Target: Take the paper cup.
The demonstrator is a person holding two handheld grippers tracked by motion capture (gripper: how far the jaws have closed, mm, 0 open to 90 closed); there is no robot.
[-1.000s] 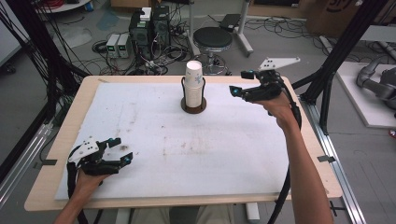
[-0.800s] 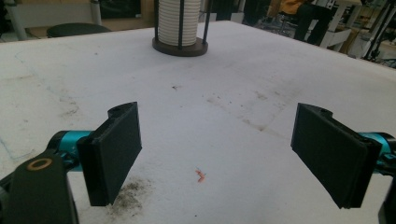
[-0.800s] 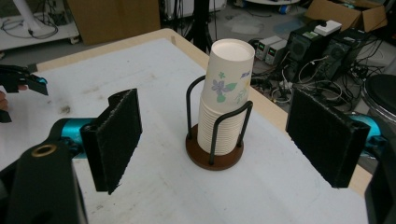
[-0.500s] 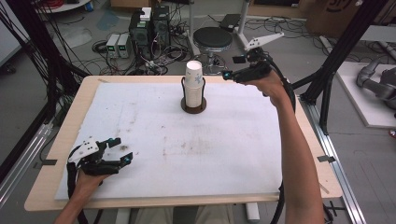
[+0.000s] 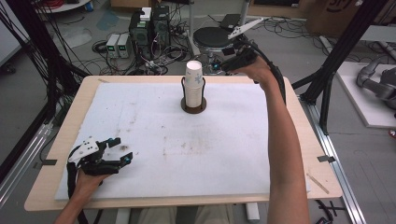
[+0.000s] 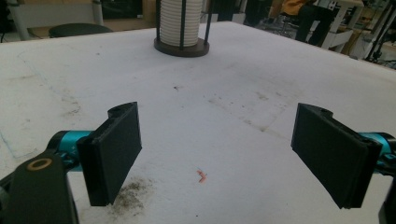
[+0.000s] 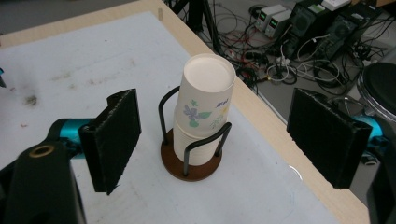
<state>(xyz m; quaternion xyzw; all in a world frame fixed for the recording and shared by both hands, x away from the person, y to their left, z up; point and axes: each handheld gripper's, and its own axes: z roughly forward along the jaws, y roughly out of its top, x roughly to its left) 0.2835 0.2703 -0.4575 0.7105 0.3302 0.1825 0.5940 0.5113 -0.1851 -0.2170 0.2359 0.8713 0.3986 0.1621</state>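
A stack of upturned white paper cups (image 5: 194, 79) stands in a black wire holder on a round brown base (image 5: 193, 107), at the far middle of the table. My right gripper (image 5: 223, 65) hangs in the air just right of the cups' top, over the table's far edge, pointing at them. In the right gripper view the cups (image 7: 205, 107) stand ahead between its open jaws (image 7: 222, 140), untouched; the jaws have just opened a little wider. My left gripper (image 5: 121, 149) rests open near the front left corner. In the left gripper view nothing lies between its jaws (image 6: 219, 154), and the holder (image 6: 182, 28) is far off.
A stained white mat (image 5: 243, 154) covers most of the wooden table (image 5: 303, 140). A small red scrap (image 6: 201, 175) lies on the mat ahead of the left gripper. Beyond the far edge are a black stool (image 5: 212, 36), computer boxes (image 5: 149, 23) and loose cables on the floor.
My right gripper has moved left and up, from over the table's right side to beside the top of the cup stack. The left gripper has stayed put.
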